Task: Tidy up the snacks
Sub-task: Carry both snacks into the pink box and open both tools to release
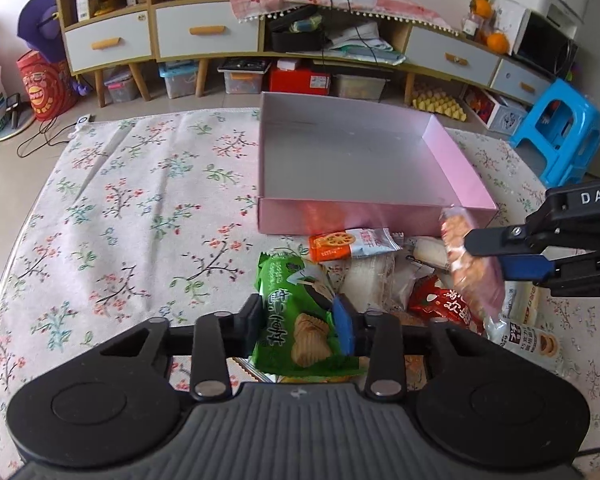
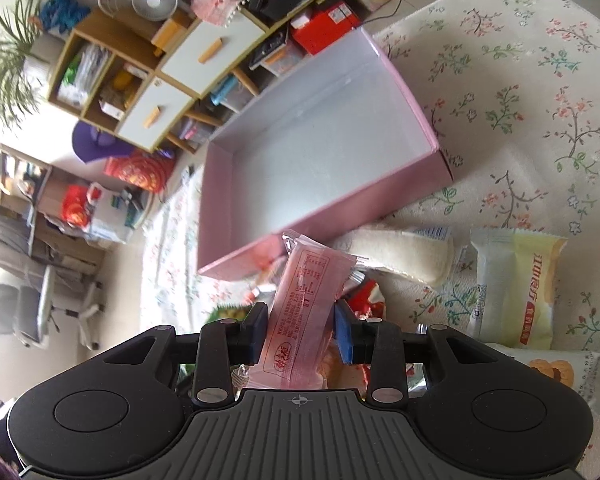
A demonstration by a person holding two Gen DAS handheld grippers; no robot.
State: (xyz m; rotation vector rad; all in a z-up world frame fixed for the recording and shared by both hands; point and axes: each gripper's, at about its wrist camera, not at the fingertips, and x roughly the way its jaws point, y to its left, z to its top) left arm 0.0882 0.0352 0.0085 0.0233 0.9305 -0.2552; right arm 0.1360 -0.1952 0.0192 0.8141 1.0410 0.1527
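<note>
My left gripper (image 1: 302, 326) is shut on a green biscuit packet (image 1: 296, 316), held just above the snack pile. My right gripper (image 2: 302, 332) is shut on a pink wrapped snack bar (image 2: 304, 300); in the left wrist view that right gripper (image 1: 496, 248) comes in from the right with the pink bar (image 1: 466, 256) hanging in front of the box's near right corner. The shallow pink box (image 1: 364, 220) with a pale inside lies open beyond the pile; the same box (image 2: 256, 248) shows nothing inside. Loose snacks lie in a heap in front of it, among them an orange packet (image 1: 340, 245) and a red packet (image 1: 448, 300).
A floral cloth (image 1: 140, 208) covers the table. White rice-cracker packets (image 2: 400, 256) and a yellow packet (image 2: 516, 284) lie right of the pile. Beyond the table stand drawer cabinets (image 1: 204, 32), storage bins on the floor and a blue stool (image 1: 560, 132).
</note>
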